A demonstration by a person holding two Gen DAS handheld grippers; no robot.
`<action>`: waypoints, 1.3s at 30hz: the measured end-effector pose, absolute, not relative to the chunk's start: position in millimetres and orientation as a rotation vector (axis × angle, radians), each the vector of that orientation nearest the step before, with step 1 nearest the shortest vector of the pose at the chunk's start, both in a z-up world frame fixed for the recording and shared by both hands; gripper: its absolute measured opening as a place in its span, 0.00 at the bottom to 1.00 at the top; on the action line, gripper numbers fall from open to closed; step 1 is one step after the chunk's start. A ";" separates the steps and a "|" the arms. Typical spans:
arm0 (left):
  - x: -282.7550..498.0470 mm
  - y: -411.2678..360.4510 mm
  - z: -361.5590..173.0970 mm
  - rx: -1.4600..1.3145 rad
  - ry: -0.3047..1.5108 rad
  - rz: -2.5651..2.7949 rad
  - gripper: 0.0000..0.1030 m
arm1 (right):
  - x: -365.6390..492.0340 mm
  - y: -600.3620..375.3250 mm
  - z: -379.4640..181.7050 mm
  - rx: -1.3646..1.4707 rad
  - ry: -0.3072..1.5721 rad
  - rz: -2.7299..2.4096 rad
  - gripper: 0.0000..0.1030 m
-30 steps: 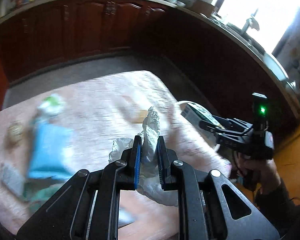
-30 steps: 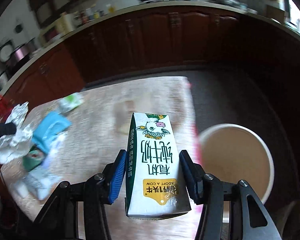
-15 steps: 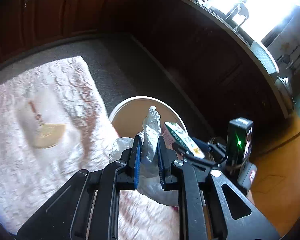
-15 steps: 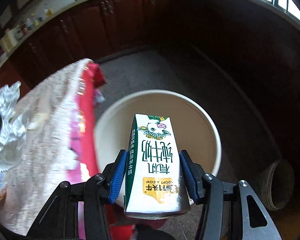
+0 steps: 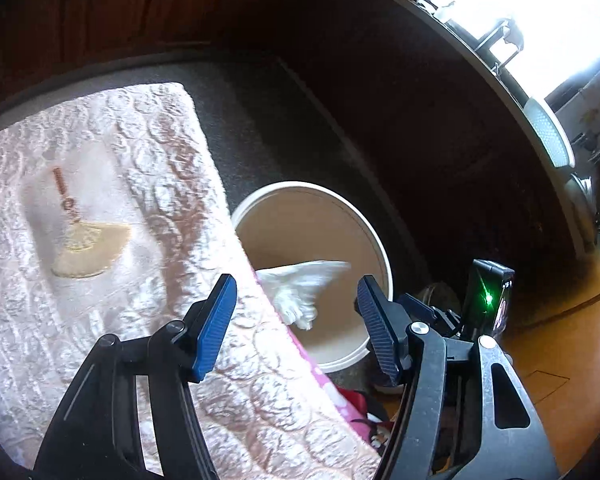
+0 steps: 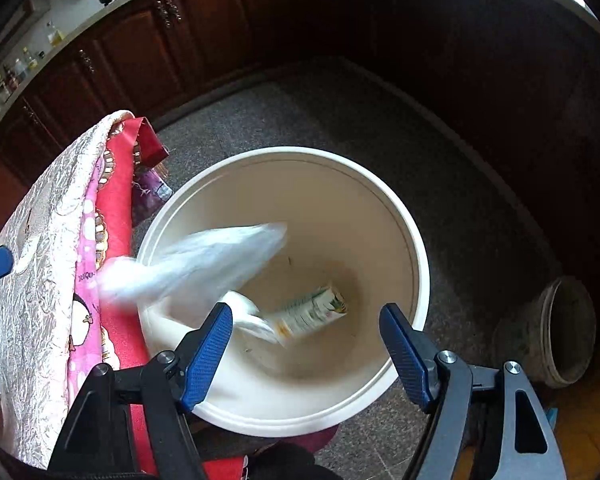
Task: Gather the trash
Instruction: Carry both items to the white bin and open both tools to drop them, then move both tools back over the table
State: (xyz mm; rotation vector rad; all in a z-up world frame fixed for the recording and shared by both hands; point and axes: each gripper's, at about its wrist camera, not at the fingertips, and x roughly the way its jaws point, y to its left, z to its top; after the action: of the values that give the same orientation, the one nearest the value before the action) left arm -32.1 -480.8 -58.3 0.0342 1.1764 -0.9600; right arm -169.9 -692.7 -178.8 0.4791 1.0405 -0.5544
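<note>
A white round bin stands on the floor beside the table. The crumpled white plastic wrapper falls blurred over its left rim, also seen as the wrapper in the left wrist view. The milk carton lies tumbling near the bin's bottom. My right gripper hangs above the bin, its jaws opening with nothing between the pads. My left gripper is over the table edge and the bin, its jaws opening too, the wrapper dropping clear below them.
The table has a pale patterned cloth, with pink and red cloth hanging off its edge next to the bin. Dark wooden cabinets ring the grey floor. A small dark pot sits on the floor to the right.
Both grippers swung from over the table to above the bin. The left let go of the wrapper and the right let go of the carton; both are dropping into the bin.
</note>
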 end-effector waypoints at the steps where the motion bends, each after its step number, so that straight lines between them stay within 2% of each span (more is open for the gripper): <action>1: -31.9 -477.9 -57.6 0.037 1.170 -0.953 0.60 | -171.6 -692.6 -178.4 0.477 1.046 -0.561 0.71; 13: -46.4 -435.4 -37.9 0.146 1.034 -0.853 0.60 | -169.0 -666.7 -148.1 0.421 0.999 -0.538 0.72; 17: -51.9 -415.3 -33.3 0.171 0.986 -0.814 0.60 | -166.9 -650.3 -127.3 0.389 0.958 -0.514 0.75; 25: -51.8 -367.8 -16.7 0.160 0.947 -0.733 0.60 | -154.8 -601.3 -84.1 0.319 0.878 -0.426 0.76; 27: -50.4 -354.7 -12.5 0.156 0.935 -0.711 0.60 | -149.5 -585.8 -74.1 0.307 0.862 -0.399 0.79; 39: -38.9 -266.2 10.3 0.088 0.892 -0.604 0.60 | -121.1 -506.8 -50.2 0.246 0.837 -0.250 0.81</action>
State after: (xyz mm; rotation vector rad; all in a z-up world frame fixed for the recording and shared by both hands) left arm -38.9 -266.2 10.3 0.0879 0.8922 -0.6037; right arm -121.1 -506.8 -50.2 0.2463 0.8375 -0.2503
